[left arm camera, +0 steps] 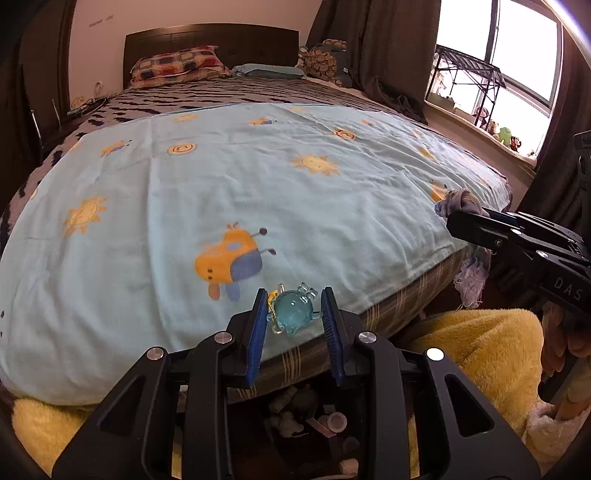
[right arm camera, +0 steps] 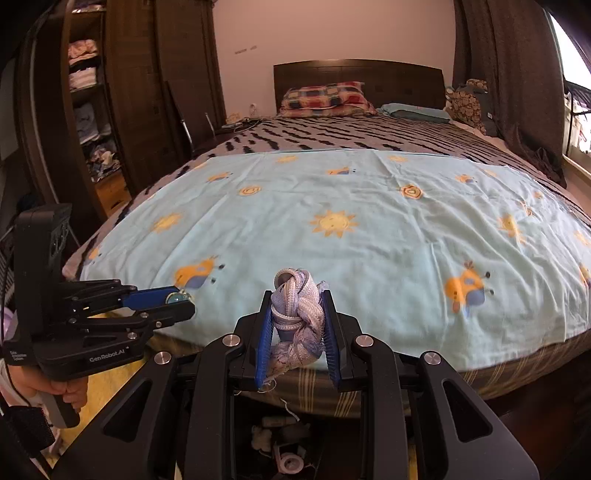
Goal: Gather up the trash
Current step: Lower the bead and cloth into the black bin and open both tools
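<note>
Right gripper (right arm camera: 295, 325) jaws clamping knotted cloth (right arm camera: 298, 314), above blue sheet (right arm camera: 369, 258)

We note a dark wooden headboard (right arm camera: 358, 79) against a pale pink wall (right arm camera: 332, 33), brown curtains (left arm camera: 391, 48) beside a bright window (left arm camera: 524, 62), and open wardrobe shelving (right arm camera: 92, 110) opposite.

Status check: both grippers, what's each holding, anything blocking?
Left gripper shut on blue glass trinket. Right gripper shut on knotted cloth scrap. Both over bed edge. Nothing blocking.
</note>
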`<state>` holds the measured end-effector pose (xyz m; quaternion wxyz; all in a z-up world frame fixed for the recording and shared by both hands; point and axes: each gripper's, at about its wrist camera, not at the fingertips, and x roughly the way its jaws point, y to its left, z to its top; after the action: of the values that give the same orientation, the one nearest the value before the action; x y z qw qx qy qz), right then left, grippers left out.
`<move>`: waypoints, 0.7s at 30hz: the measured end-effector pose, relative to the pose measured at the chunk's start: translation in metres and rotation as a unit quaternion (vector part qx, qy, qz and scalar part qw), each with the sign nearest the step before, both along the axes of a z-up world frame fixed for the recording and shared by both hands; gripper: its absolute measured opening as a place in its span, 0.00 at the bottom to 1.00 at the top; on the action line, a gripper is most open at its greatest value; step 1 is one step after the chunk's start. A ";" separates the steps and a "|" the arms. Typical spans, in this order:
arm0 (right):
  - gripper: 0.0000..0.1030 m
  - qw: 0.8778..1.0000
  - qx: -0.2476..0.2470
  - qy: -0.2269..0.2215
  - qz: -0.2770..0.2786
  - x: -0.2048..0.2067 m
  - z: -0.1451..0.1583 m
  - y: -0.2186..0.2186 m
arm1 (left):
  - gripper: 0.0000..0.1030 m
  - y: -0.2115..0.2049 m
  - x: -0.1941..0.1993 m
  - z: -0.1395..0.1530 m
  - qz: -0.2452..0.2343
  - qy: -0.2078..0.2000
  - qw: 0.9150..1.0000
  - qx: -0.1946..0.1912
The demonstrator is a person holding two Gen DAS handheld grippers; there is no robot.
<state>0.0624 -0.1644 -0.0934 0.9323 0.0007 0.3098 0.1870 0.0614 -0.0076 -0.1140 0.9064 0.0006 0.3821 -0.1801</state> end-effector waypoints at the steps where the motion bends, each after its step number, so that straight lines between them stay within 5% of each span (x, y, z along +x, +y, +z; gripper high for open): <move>1: 0.25 1.000 0.000 0.002 0.003 -0.005 -0.004 0.001 | 0.27 0.001 -0.006 -0.002 -0.001 -0.001 1.000 0.001; 10: 0.25 0.998 0.013 0.066 0.010 -0.035 -0.067 0.007 | 0.27 0.006 -0.054 -0.050 -0.009 0.048 0.999 0.004; 21: 0.25 0.985 0.016 0.169 -0.005 -0.019 -0.152 0.009 | 0.27 -0.001 -0.051 -0.123 -0.021 0.130 0.991 -0.007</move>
<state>0.0438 -0.1552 -0.2450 0.8672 0.0486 0.4597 0.1848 0.0106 -0.0086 -0.2369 0.8452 -0.0215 0.4949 -0.2004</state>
